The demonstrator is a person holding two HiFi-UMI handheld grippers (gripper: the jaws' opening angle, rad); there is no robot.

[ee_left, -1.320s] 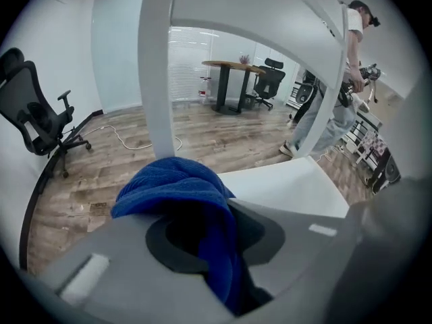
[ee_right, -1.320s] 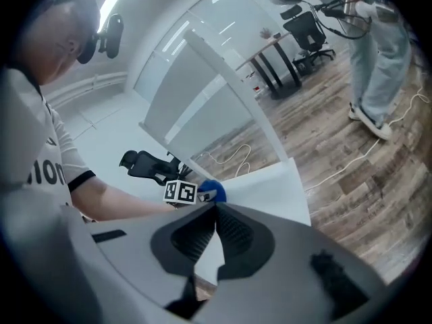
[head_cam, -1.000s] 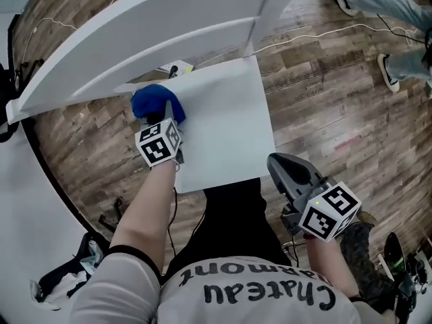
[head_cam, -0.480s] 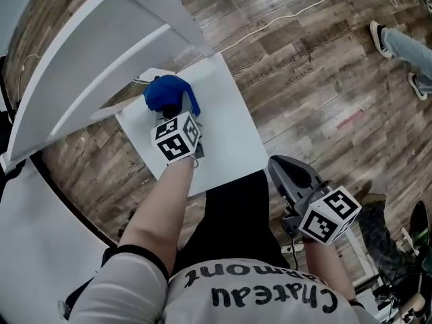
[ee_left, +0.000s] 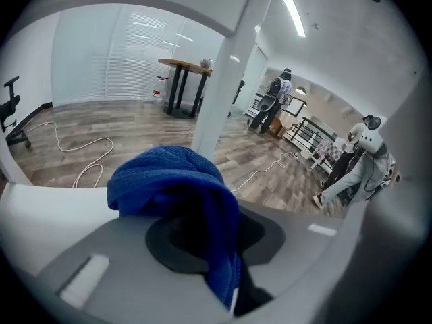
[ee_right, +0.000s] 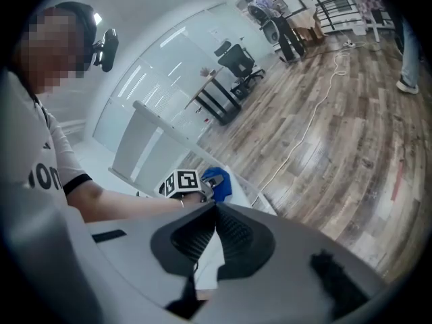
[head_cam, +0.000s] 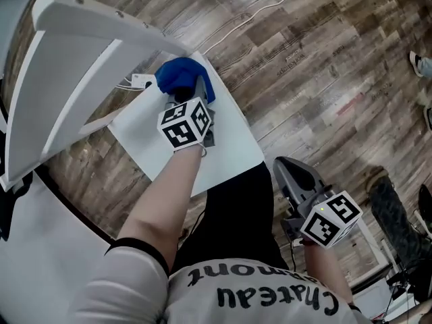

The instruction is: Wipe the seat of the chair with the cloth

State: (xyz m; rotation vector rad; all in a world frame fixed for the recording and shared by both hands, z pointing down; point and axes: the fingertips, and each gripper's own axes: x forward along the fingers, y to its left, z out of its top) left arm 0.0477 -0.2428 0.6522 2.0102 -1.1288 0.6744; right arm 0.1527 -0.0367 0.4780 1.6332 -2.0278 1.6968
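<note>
The left gripper [head_cam: 191, 98] has its jaws clamped on a bunched blue terry cloth [head_cam: 181, 76], and folds of the fabric spill over and between them in the left gripper view. The cloth [ee_left: 169, 181] is pressed down on the far corner of the white square chair seat [head_cam: 233, 147]. It lies just in front of a white upright post of the chair's slatted backrest [head_cam: 61, 79]. The marker cube of this gripper faces up, and the person's bare forearm [head_cam: 165, 194] reaches over the seat behind it.

The right gripper [head_cam: 291, 171] is held off the chair, to the right of the seat and beside the person's dark trouser leg, over the grey-brown wood plank floor [head_cam: 324, 59]. Its ribbed pads meet at the tips with nothing caught between them. A thin white cable [head_cam: 270, 9] trails across the floor beyond the chair.
</note>
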